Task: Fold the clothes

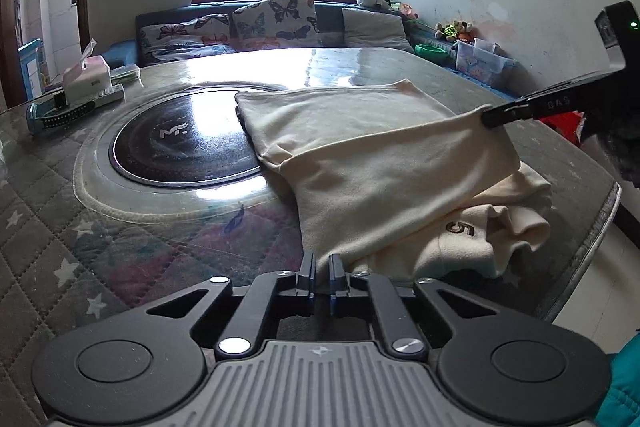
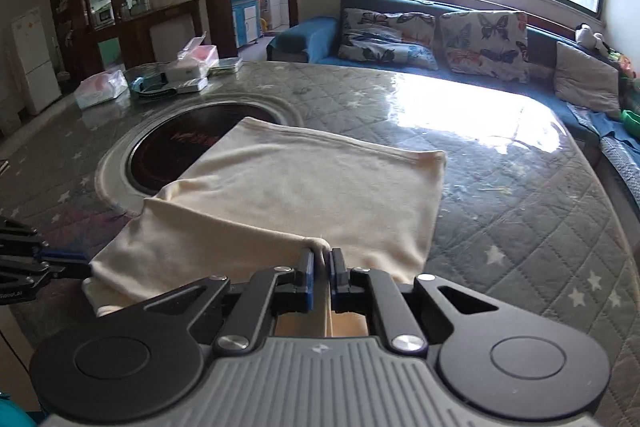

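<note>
Table (image 2: 520,227): round-edged, quilted grey star-print cover under a glossy clear sheet; the near right rim curves off just beyond the garment. The far and right stretch of the top is bare and sunlit. A sofa (image 2: 540,47) with butterfly cushions stands past the far edge.

Inset hob (image 1: 180,143): dark round glass plate left of centre, pale "M" mark readable in the left wrist view, reddish lettering in the right wrist view too blurred to read.

Clutter, far left: tissue pack (image 1: 86,75), flat boxes, a blue-black device.

Cream garment (image 2: 300,187): centre of the table, its far left corner lying over the hob rim, a near layer lifted and partly folded. A brown stitched "5" (image 1: 460,229) shows on the bunched near right part.

Right gripper (image 2: 322,267): jaws narrow, clamped on a pinch of the cream cloth's near edge. Its finger reads "DAS" in the left wrist view.

Left gripper (image 1: 322,275): jaws almost together at the garment's near left edge; whether cloth is caught between them cannot be told.
</note>
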`<state>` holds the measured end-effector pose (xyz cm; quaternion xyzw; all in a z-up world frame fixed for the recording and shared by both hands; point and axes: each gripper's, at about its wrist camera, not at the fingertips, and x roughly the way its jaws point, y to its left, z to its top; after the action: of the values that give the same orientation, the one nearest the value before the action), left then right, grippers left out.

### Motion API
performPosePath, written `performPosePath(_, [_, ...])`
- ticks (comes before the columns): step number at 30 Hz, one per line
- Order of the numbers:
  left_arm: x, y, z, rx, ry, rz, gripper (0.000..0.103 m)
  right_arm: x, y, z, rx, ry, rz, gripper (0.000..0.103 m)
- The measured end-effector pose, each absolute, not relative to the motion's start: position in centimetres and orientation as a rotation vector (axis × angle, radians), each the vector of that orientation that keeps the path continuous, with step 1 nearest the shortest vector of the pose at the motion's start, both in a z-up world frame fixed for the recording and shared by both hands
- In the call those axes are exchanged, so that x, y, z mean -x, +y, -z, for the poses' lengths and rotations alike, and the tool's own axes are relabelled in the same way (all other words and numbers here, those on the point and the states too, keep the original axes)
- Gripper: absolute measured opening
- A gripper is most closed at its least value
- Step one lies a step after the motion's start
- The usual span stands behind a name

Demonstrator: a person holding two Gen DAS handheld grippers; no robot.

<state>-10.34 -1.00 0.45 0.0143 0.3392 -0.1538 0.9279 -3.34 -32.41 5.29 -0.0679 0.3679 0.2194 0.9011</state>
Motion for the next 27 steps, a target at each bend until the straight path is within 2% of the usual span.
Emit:
performPosePath(5, [10.2,-0.2,-1.4,-0.045,0.697,0.332,0.007,2.6,-32.3,-3.1,0.169,0.81,-0.423,0.008])
performPosePath(7, [10.0,0.1,-2.4,-0.053,0.678,0.327,0.007,2.8,-32.6,-3.4,0.175,0.799,-0.42,0.011])
performPosePath(13, [6.5,-0.8,-4.0,-0.038,0.645,0.306,0.008,3.7,-32.6,-4.7,0.214,0.734,-0.456,0.012])
performPosePath(27, [0.9,-4.0,-0.8,-0.087,0.706,0.335,0.008,5.2,-32.7,-2.3,0.264,0.845,-0.522,0.012])
